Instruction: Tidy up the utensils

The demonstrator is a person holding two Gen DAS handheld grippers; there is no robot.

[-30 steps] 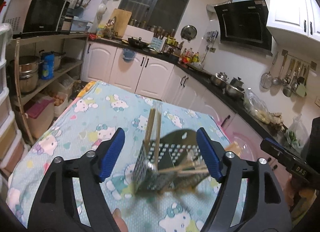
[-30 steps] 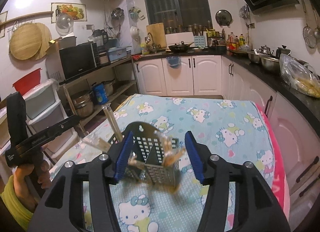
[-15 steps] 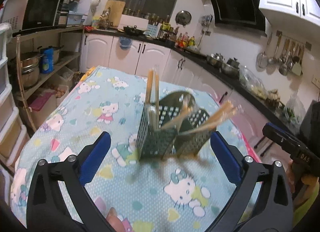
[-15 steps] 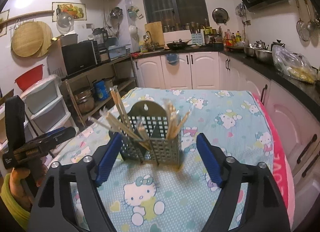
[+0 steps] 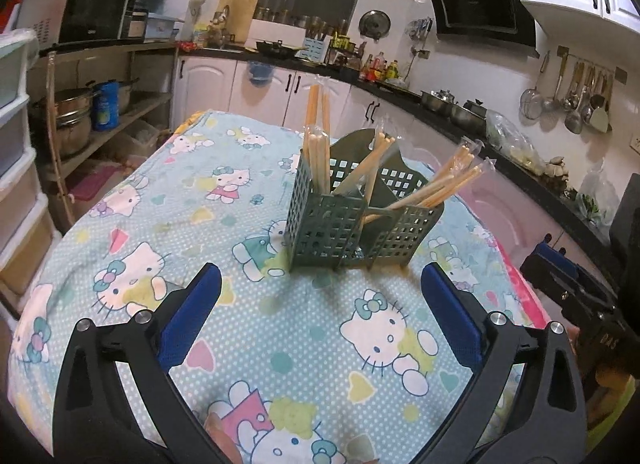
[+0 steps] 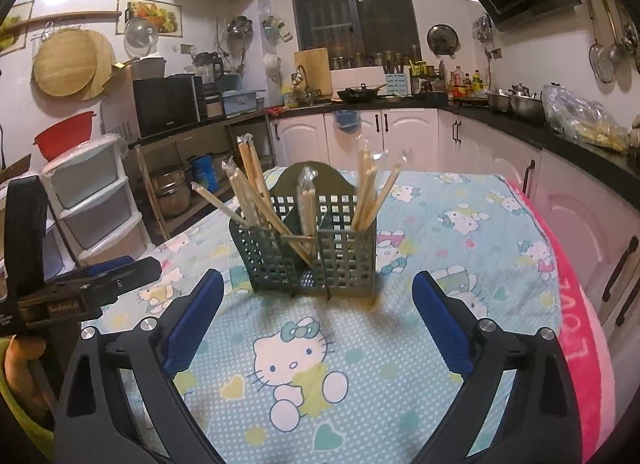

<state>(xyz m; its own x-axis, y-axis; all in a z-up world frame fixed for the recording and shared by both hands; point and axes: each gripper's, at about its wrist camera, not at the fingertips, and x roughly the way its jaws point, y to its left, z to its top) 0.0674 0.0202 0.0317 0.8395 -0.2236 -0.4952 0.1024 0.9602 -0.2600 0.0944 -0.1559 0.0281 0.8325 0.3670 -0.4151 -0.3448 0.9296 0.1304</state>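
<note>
dark green perforated plastic makes up the utensil holder [image 5: 360, 220], which stands upright on the tablecloth [image 5: 168, 224], ahead of both tools and touching neither. wrapped wooden chopsticks [image 5: 318, 136] fill its compartments, some upright, some leaning outward over the rim, each pair in clear crinkly film. the left gripper [image 5: 320, 320] is spread wide and holds nothing; the right gripper [image 6: 316, 320] likewise gapes empty. judging by this, the sticks seem sorted and the holder set down to stay. the soft printed cloth looks slightly rumpled.
</note>
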